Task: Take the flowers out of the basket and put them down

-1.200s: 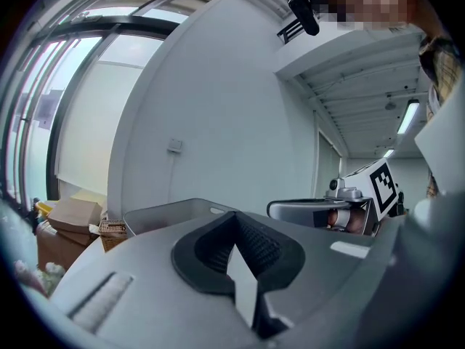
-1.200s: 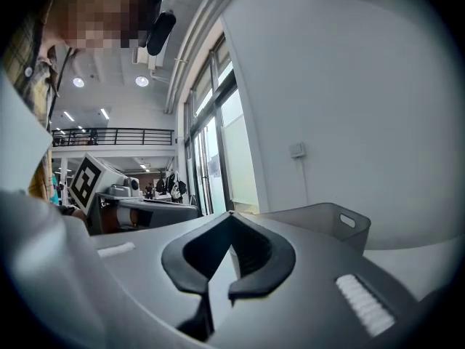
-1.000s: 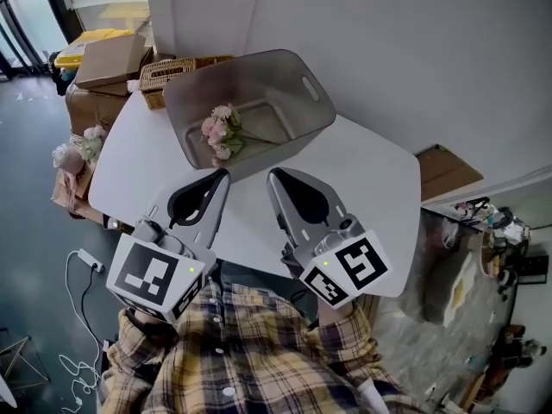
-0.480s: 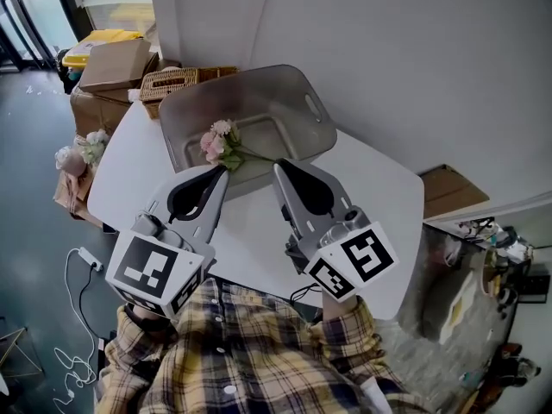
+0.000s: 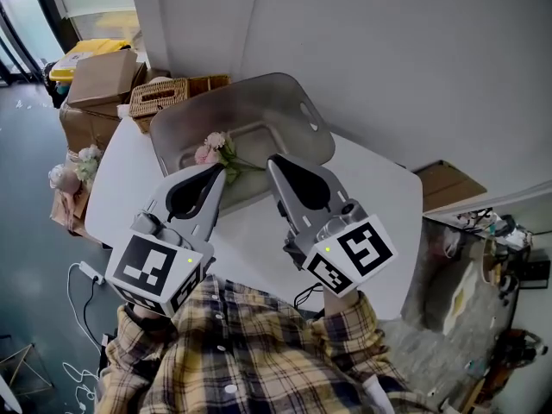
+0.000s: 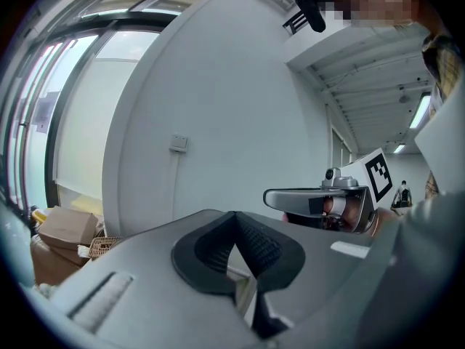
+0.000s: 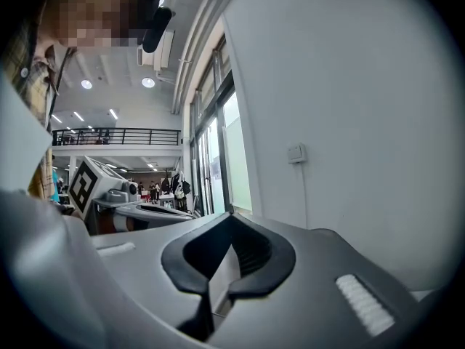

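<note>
Left tool (image 5: 219, 171) and right tool (image 5: 272, 160) pressed together; flowers (image 5: 214, 147) in basket (image 5: 278, 93) only in head view.

Head view steeply down, gripper views level, facing wall (image 6: 218, 122)

The basket (image 5: 289, 102) is seen as smooth grey plastic with a dull sheen, and the table (image 5: 375, 188) as matt white. The left gripper (image 5: 214, 173) and right gripper (image 5: 274, 162) are moulded in matt grey plastic, with ribbed black pads (image 6: 256, 246).
</note>
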The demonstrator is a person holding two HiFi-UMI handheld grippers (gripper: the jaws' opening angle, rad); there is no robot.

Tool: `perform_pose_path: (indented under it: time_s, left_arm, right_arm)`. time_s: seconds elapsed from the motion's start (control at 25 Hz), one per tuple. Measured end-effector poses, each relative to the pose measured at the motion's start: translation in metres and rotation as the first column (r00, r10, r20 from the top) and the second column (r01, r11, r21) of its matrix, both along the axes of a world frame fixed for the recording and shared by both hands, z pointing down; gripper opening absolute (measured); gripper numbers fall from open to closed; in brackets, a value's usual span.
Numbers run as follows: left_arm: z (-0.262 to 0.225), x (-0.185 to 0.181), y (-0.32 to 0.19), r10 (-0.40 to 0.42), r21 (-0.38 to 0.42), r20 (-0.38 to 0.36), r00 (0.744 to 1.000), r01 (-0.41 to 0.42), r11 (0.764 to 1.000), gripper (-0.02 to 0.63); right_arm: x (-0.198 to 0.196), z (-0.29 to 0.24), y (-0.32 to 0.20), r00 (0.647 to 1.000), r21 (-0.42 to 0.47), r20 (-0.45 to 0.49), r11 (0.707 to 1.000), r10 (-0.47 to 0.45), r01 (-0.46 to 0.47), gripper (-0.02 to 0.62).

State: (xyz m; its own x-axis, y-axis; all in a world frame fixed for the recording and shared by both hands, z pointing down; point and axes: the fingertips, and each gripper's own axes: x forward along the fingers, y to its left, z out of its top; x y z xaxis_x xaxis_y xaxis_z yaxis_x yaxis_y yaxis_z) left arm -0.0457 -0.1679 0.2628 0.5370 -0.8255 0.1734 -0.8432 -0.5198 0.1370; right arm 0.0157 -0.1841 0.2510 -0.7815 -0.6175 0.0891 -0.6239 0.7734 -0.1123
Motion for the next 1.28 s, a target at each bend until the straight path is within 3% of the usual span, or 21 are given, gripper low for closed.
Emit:
perform_pose_path:
  time_s: [0.28, 0.76, 0.84, 1.28]
  left_arm:
    - [0.008, -0.007, -0.009, 0.002, -0.022, -0.007, 1.000, -0.002, 1.000, 0.012]
    - [0.018, -0.027, -0.018, -0.045, -0.053, -0.021, 0.999, 0.044, 0.998, 0.012]
    - [0.020, -0.030, -0.020, -0.050, -0.055, -0.027, 0.998, 0.049, 0.997, 0.012]
    - [0.030, -0.044, -0.028, -0.088, -0.078, -0.022, 0.996, 0.086, 0.993, 0.012]
  right_arm:
    - [-0.002, 0.004, -0.018, 0.999, -0.010, -0.051, 1.000, -0.008, 0.007, 0.006]
    - [-0.012, 0.027, -0.054, 0.982, -0.103, -0.151, 0.990, -0.115, 0.100, 0.008]
    - [-0.017, 0.031, -0.059, 0.976, -0.120, -0.162, 0.985, -0.143, 0.124, 0.038]
    - [-0.051, 0.063, -0.085, 0.898, -0.184, -0.297, 0.942, -0.324, 0.280, 0.102]
